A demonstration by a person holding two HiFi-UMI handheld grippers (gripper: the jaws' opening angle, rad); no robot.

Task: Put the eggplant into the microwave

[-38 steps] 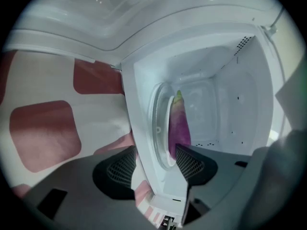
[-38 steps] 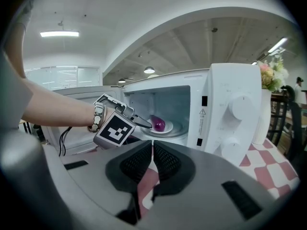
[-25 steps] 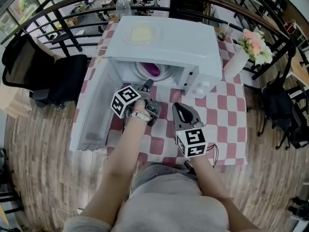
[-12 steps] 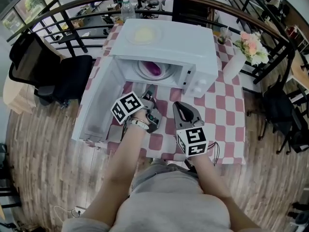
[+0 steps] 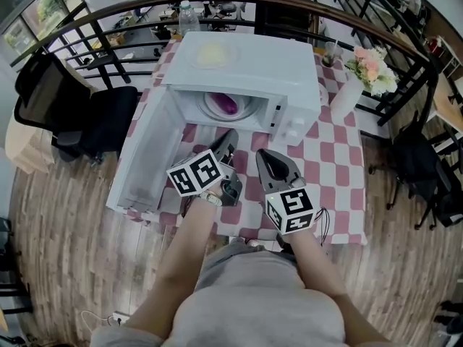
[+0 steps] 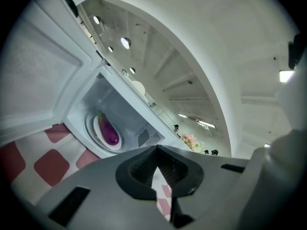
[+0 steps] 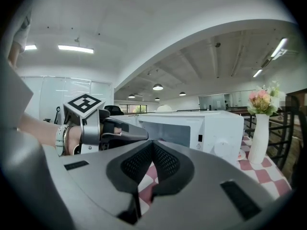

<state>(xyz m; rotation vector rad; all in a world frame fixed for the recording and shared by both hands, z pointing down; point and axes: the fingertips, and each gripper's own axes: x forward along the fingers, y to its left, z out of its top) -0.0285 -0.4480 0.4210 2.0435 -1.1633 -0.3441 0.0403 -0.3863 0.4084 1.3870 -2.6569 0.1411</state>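
At 9 o'clock in the head view a black office chair [image 5: 90, 121] stands just beside the table, so room there is tight. The white microwave door [image 5: 141, 161] hangs swung wide open toward 8 o'clock, and its free edge seems to reach the table's rim. The boxy white microwave oven [image 5: 249, 63] opens its cavity toward the person. The glossy purple eggplant [image 5: 228, 105] lies inside on the round white turntable plate [image 5: 211, 107], so the placing looks done and only closing the door remains. The grey left gripper [image 5: 229, 136] is clenched on nothing, its jaws pressed together. It points at 12 toward the cavity mouth but stays apart from it, probably held clear of the door's swing. At its 3 o'clock the right gripper [image 5: 262, 156] is likewise closed and empty, idle above the red-and-white checked tablecloth [image 5: 329, 172]. At 2 o'clock a white vase of pink flowers [image 5: 347, 96] stands near the microwave's control side, well away from the door's arc
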